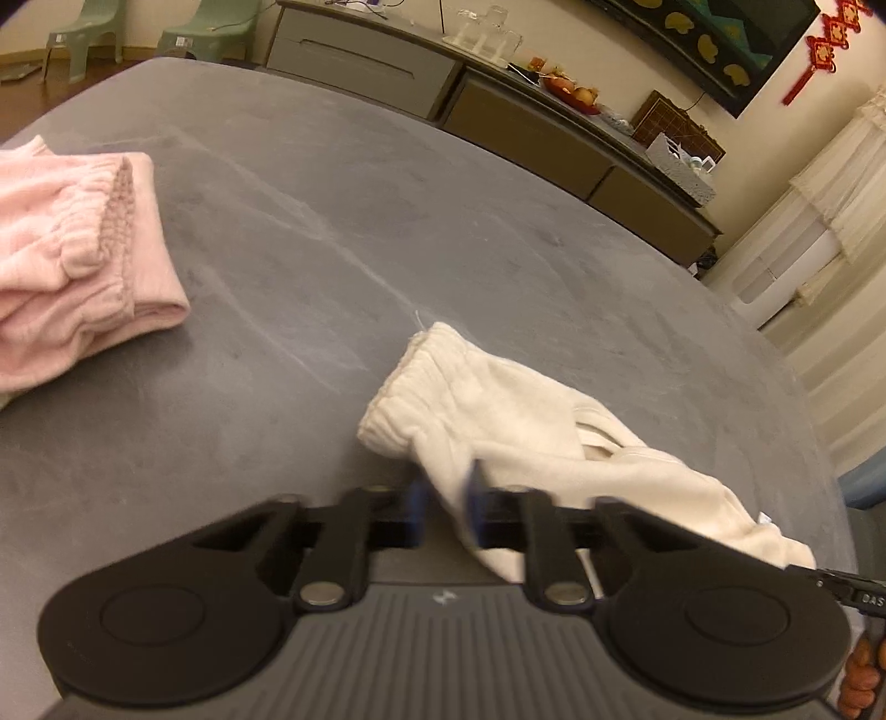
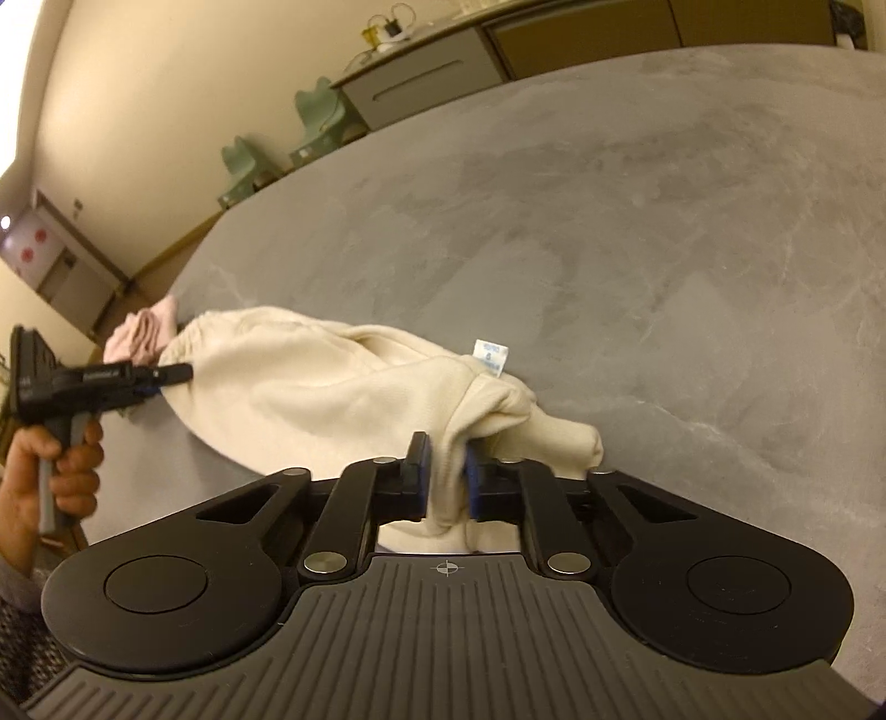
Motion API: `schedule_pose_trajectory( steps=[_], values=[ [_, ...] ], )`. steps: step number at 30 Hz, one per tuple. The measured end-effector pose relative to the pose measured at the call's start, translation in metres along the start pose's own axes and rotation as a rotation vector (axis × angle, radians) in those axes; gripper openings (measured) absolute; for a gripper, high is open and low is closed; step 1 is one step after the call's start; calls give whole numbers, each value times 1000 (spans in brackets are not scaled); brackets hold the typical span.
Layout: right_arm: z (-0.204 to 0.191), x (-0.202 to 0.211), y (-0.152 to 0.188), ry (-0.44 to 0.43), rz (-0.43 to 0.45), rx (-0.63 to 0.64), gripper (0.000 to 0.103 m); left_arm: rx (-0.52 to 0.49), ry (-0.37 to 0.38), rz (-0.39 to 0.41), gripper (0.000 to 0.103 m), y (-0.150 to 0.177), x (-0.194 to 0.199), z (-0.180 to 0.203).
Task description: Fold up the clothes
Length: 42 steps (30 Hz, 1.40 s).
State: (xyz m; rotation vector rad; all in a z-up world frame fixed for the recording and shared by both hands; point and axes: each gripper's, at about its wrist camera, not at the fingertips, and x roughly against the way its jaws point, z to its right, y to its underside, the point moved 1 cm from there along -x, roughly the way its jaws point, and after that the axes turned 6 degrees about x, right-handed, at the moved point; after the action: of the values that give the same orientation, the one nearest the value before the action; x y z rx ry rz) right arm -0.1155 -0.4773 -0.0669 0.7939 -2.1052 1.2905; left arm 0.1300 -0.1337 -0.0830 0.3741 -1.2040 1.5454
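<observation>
A warm-lit room with cream walls (image 2: 138, 111)

A long low cabinet (image 1: 498, 105) stands along the wall, with two green chairs (image 1: 83, 33) on the wooden floor (image 1: 33, 94) beside it. Pale curtains (image 1: 841, 183) hang at right, near a red knot ornament (image 1: 819, 55).

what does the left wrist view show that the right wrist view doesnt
Only the left wrist view: the pink garment's elastic waistband and the fruit bowl on the sideboard. Only the right wrist view: a white care label and the hand on the left hand-held gripper. Both: the cream garment, pinched by both grippers, on the grey surface.
</observation>
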Motion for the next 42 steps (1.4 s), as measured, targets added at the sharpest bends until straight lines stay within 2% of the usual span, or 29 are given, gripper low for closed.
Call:
schedule_pose_trajectory(
  steps=[1, 2, 6, 7, 8, 10, 11, 15, 17, 19, 20, 22, 25, 26, 28, 30, 32, 34, 36, 40, 42],
  values=[
    [-2, 0, 0, 3, 1, 15, 4, -10, 4, 16, 5, -3, 3, 3],
    [-6, 4, -2, 4, 17, 31, 3, -19, 41, 51, 4, -7, 11, 7],
    [-16, 56, -19, -54, 227, 43, 2, -61, 230, 227, 4, -21, 46, 20],
    [-15, 66, -20, -58, 257, 39, 2, -53, 244, 218, 4, -24, 42, 15],
    [-12, 68, -18, -50, 253, 30, 2, -21, 249, 165, 4, -26, 29, 6],
    [-2, 49, -10, -13, 170, 3, 2, 24, 177, 91, 4, -24, 1, -9],
    [2, 40, -6, 6, 129, -10, 2, 12, 153, 75, 5, -23, -8, -10],
    [1, 9, 9, 70, 8, 29, 2, -46, 113, 62, 5, -22, -22, -2],
    [-1, 10, 9, 77, 10, 50, 2, -39, 135, 79, 5, -25, -16, 2],
    [-2, 23, 4, 61, 51, 45, 2, -46, 154, 92, 6, -28, -10, 5],
    [-1, 30, 1, 54, 69, 38, 2, -59, 120, 65, 6, -27, -16, 5],
    [4, 28, 2, 80, 47, 24, 2, -87, 55, 18, 8, -23, -26, 6],
    [9, 11, 8, 135, -40, 46, 2, -155, 12, 14, 10, -14, -26, 11],
    [6, 11, 9, 155, -39, 80, 2, -178, 8, 17, 11, -13, -21, 14],
    [-3, 18, 7, 233, -38, 175, 19, -216, -3, 27, 16, -12, -9, 16],
    [-10, 30, 3, 339, 3, 255, 49, -225, -13, 49, 29, -13, 7, 15],
    [-14, 41, -2, 410, 65, 297, 59, -219, -25, 91, 38, -20, 24, 14],
    [-23, 49, -7, 423, 135, 321, 59, -198, -53, 150, 41, -29, 37, 15],
    [-37, 43, -11, 369, 170, 350, 60, -202, -76, 201, 41, -35, 43, 23],
    [-64, 2, -22, 242, 131, 417, 60, -356, -15, 142, 40, -30, 12, 65],
    [-72, -15, -25, 225, 111, 446, 59, -428, -81, 98, 34, -24, -19, 80]
  ],
)
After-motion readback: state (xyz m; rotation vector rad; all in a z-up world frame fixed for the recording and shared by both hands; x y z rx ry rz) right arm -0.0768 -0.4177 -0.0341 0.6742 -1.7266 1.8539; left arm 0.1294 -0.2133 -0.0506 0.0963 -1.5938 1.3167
